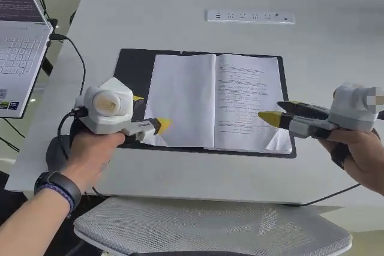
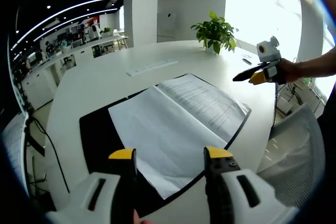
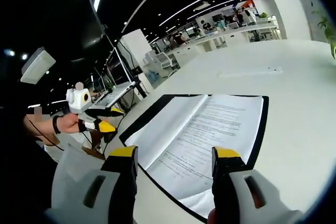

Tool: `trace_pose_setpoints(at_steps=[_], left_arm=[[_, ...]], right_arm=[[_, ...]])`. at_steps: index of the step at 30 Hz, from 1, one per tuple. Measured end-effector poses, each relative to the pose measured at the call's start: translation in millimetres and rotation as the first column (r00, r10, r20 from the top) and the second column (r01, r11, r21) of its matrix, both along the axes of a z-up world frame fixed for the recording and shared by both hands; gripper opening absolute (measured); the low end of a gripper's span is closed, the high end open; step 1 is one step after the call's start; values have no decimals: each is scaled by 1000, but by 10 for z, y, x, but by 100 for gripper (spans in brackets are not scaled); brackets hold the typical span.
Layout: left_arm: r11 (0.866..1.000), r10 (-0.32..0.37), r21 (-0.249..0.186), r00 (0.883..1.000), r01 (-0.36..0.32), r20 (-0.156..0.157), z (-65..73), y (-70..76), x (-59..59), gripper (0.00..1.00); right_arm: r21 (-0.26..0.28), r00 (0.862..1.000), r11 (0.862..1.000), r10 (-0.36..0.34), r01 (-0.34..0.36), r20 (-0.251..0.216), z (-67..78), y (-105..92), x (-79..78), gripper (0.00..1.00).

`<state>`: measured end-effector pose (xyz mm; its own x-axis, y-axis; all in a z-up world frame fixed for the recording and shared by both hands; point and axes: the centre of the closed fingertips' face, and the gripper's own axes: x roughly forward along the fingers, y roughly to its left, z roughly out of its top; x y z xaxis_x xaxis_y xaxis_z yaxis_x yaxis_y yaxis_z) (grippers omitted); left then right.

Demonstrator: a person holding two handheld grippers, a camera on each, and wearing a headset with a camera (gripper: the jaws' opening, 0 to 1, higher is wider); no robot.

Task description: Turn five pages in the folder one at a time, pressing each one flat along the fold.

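A black folder (image 1: 131, 71) lies open on the white table, a blank page (image 1: 183, 97) on its left side and a printed page (image 1: 246, 97) on its right. The same folder (image 2: 100, 135) fills the middle of the left gripper view, and the folder (image 3: 260, 135) shows again in the right gripper view. My left gripper (image 1: 151, 115) hovers open at the folder's near left corner, nothing between its yellow-tipped jaws. My right gripper (image 1: 277, 112) stands open just above the printed page's near right edge, also holding nothing.
A white power strip (image 1: 250, 17) lies beyond the folder. A laptop (image 1: 18, 46) sits at the far left with cables (image 1: 75, 52) trailing off the table edge. A mesh chair back (image 1: 210, 226) is just below the near table edge. A potted plant (image 2: 215, 32) stands far across.
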<state>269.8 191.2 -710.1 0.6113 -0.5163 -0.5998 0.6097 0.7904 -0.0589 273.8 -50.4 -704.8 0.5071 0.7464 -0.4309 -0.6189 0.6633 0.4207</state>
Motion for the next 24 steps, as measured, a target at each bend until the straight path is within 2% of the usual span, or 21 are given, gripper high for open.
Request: trace_pose_setpoints(at_steps=[2,6,9,14,18,24], left_arm=[[1000,1,-1,1000,-1,6,33,10,-12,52],[1000,-2,4,1000,2,18,101,41,-64,55],[1000,1,4,1000,-1,28,150,74,-96,56],[999,31,-23,999,-30,36,236,164,-158,59],[999,44,-26,998,-43,38,268,237,-226,61],[997,65,-33,997,-64,36,285,320,-281,64]], right_arm=[[-39,1000,999,-2,3,17,5,-84,-27,57],[-74,999,997,3,0,37,39,-178,-101,59],[-123,999,992,13,-6,50,27,-254,-173,62],[-149,998,989,16,-8,53,23,-318,-293,66],[-174,998,985,11,-1,56,19,-368,-387,69],[-173,998,985,-7,16,55,26,-415,-478,73]])
